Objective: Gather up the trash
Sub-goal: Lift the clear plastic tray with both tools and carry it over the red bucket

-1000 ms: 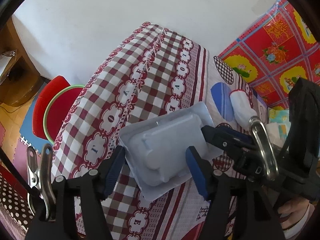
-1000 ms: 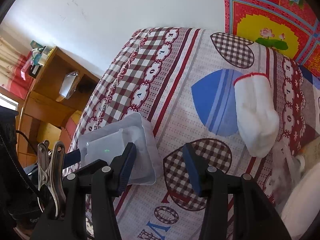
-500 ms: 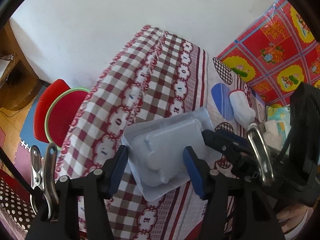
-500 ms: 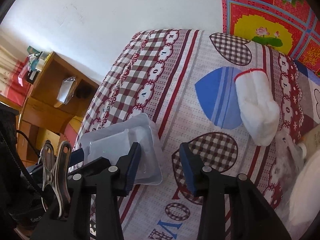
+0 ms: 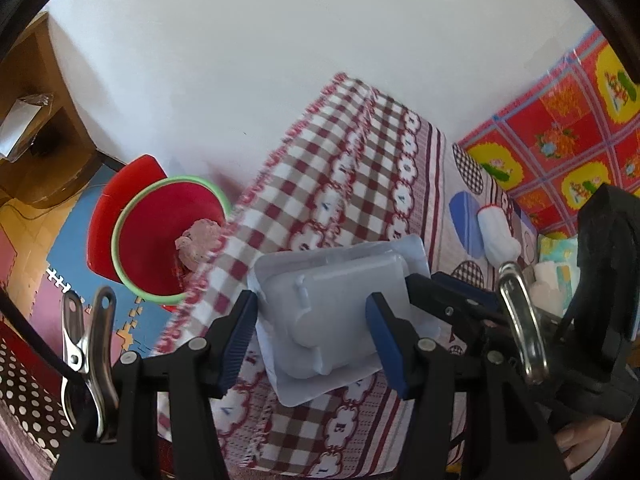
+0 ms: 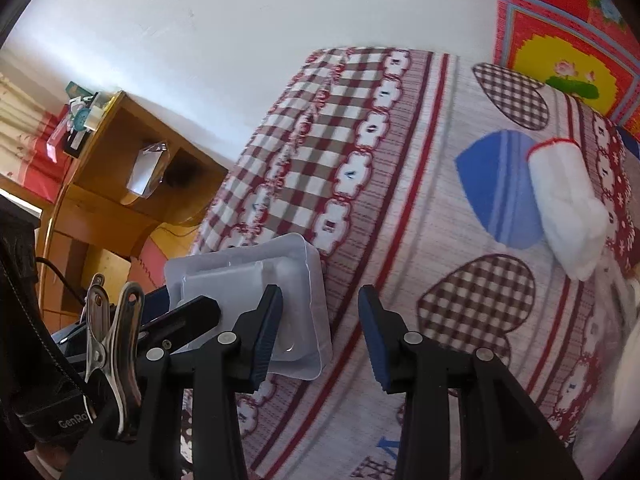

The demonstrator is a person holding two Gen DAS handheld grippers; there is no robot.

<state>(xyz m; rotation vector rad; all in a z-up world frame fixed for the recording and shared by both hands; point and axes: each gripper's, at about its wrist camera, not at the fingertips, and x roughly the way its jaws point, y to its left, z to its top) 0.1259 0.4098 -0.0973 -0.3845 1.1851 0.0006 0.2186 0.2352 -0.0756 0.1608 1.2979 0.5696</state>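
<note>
A clear plastic tray (image 5: pixel 336 312) hangs over the edge of the checked bed cover (image 5: pixel 352 184), and my left gripper (image 5: pixel 312 340) is shut on its raised middle. The right wrist view shows the same tray (image 6: pixel 248 272) to the left of my right gripper (image 6: pixel 320 332). That gripper stands open; its left finger (image 6: pixel 268 328) overlaps the tray's edge, and only bed cloth shows between the pads. Down on the floor to the left stands a red bin (image 5: pixel 160 248) with a green rim. A crumpled pinkish wad (image 5: pixel 198 240) lies inside it.
A white sock-like cloth (image 6: pixel 564 208) lies on the bed to the right, near a pile of pale items (image 5: pixel 552 276). A wooden shelf unit (image 6: pixel 132 184) stands by the wall on the left. Coloured foam mats (image 5: pixel 68 256) cover the floor around the bin.
Both grippers have moved with the tray toward the bed's left edge and slightly up. The red bin and its wad have come into fuller view. Both pairs of jaws have narrowed a little.
</note>
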